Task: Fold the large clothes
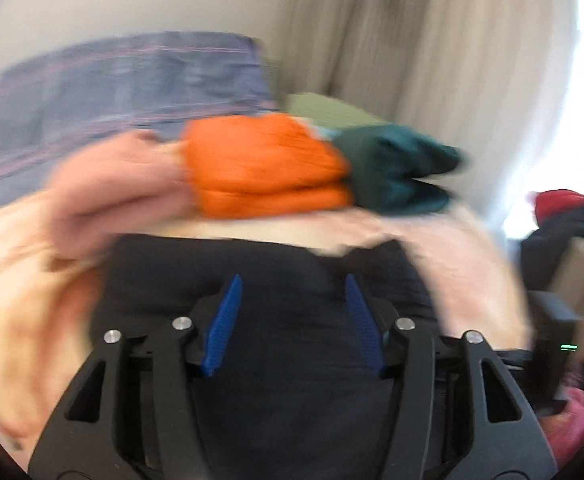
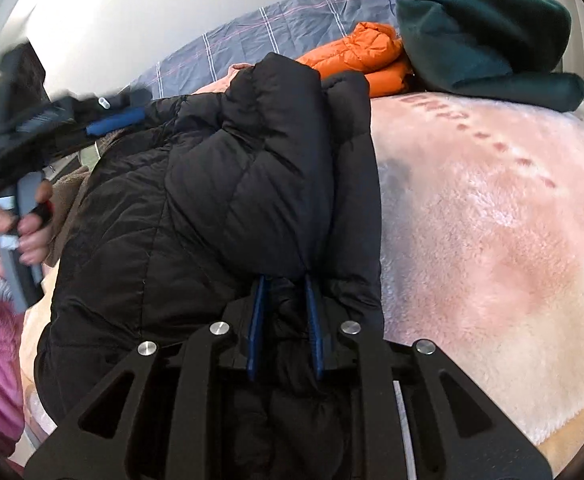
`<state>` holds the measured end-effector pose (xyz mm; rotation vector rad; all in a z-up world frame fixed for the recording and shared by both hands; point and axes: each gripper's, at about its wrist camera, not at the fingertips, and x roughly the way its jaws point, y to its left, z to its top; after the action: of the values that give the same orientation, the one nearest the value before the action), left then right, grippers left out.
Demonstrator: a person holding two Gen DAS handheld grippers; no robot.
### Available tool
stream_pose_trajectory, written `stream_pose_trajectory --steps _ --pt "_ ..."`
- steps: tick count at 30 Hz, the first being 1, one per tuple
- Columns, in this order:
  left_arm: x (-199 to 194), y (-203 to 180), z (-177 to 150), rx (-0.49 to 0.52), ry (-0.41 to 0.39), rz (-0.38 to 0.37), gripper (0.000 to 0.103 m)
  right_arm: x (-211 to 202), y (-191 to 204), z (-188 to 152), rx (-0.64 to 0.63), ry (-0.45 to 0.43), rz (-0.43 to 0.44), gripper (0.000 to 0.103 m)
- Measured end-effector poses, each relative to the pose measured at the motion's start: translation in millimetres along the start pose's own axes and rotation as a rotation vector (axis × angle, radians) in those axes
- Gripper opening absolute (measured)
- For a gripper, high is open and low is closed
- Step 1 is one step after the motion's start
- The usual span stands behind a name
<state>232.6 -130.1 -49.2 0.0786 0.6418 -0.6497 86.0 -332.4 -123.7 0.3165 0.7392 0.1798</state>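
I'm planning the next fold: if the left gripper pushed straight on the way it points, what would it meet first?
Probably the black quilted puffer jacket, which fills the view between and beyond the left gripper's open blue fingers. Blur leaves depth uncertain; the folded orange jacket lies farther on.

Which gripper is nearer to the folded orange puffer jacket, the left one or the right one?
Left. The left gripper hovers over the far part of the black quilted jacket, closer to the folded orange puffer jacket. The right gripper clamps the black jacket's near edge.
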Motion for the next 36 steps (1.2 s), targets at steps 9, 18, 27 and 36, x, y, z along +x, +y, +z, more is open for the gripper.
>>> stream_pose_trajectory --steps 9,18,27,36 --pt "61 57 -44 -0.127 0.110 0.051 0.039 -1 6 0 -0.033 -0.003 -0.025 0.019" --pt "48 51 -48 -0.062 0.082 0.079 0.038 -13 17 13 -0.121 0.091 -0.066 0.030" --pt "45 41 -45 -0.010 0.088 0.107 0.038 -62 55 109 -0.226 -0.144 -0.061 0.052" --pt "46 47 -49 -0.024 0.052 0.086 0.038 91 8 102 -0.216 0.034 -0.192 0.057"
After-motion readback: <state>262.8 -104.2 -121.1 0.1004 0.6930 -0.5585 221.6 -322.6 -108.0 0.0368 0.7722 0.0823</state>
